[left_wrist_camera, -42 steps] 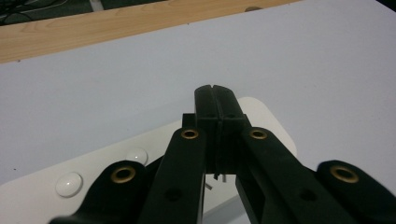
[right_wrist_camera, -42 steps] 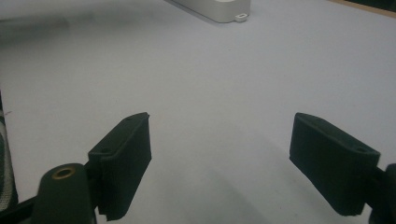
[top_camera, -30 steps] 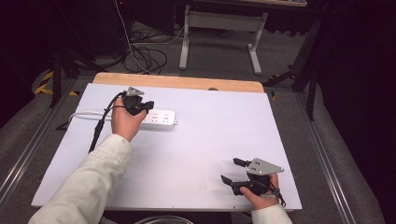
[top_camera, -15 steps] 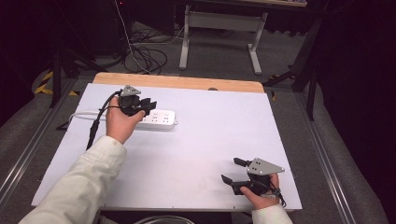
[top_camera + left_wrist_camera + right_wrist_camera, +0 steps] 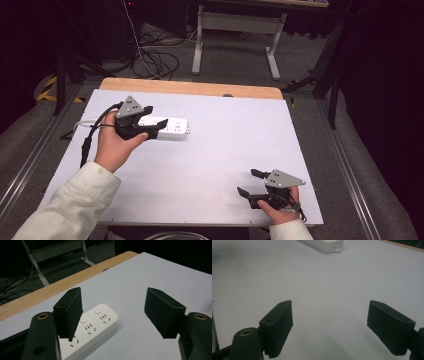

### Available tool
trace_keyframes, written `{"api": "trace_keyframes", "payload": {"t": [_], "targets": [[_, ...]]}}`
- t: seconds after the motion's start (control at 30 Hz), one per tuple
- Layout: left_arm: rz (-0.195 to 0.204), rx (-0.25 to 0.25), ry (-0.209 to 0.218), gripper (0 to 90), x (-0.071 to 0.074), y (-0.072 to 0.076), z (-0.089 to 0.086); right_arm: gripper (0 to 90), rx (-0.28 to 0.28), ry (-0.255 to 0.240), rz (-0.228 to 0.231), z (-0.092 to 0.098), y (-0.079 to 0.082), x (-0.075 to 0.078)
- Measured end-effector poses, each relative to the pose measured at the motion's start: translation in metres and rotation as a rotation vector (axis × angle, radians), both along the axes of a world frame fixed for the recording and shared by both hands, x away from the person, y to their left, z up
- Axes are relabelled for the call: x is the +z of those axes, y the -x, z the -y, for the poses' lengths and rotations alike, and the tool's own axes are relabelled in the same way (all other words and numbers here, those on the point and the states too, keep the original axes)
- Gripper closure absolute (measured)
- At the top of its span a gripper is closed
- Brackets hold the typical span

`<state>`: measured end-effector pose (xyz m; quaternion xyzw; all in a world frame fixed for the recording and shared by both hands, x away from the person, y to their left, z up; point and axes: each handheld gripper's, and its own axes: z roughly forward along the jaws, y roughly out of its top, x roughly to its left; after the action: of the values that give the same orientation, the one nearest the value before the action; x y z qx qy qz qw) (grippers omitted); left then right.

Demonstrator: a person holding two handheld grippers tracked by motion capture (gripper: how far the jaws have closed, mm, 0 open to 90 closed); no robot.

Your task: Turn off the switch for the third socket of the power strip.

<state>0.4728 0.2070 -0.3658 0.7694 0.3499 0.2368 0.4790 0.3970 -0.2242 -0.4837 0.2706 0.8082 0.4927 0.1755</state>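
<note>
A white power strip (image 5: 174,128) lies flat at the back left of the white table (image 5: 225,145). My left gripper (image 5: 152,128) hovers over the strip's left end. Its jaws have just been opening and stand apart with nothing between them. In the left gripper view the left gripper (image 5: 116,307) looks past its left pad (image 5: 70,312) down onto the power strip (image 5: 96,322). My right gripper (image 5: 248,182) rests at the front right corner, open and empty. In the right gripper view the right gripper (image 5: 329,320) faces bare table, with the power strip's end (image 5: 324,244) far off.
A wooden strip (image 5: 190,89) runs along the table's far edge. The power strip's white cord (image 5: 82,124) leads off to the left edge. Beyond the table, loose cables (image 5: 155,60) lie on the floor beside a white metal frame (image 5: 235,30).
My left gripper was shut over the power strip; it has since lifted, drawn back a little toward the person, and its jaws have opened. The right gripper has not moved.
</note>
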Motion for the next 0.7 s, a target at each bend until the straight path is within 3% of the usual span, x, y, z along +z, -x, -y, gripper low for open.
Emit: {"api": "trace_keyframes", "payload": {"t": [0.23,0.43,0.7], "targets": [[0.014,-0.035,0.016,25.3,-0.007,0.029,-0.009,21.2,-0.012,-0.003,0.013,0.001,0.001,0.001],[0.038,-0.076,0.056,20.4,-0.014,0.053,-0.017,21.1,-0.017,-0.004,0.011,0.002,0.002,0.002],[0.027,-0.121,0.102,16.3,-0.034,0.076,-0.037,21.1,-0.020,-0.008,0.012,0.002,0.002,0.002]]}}
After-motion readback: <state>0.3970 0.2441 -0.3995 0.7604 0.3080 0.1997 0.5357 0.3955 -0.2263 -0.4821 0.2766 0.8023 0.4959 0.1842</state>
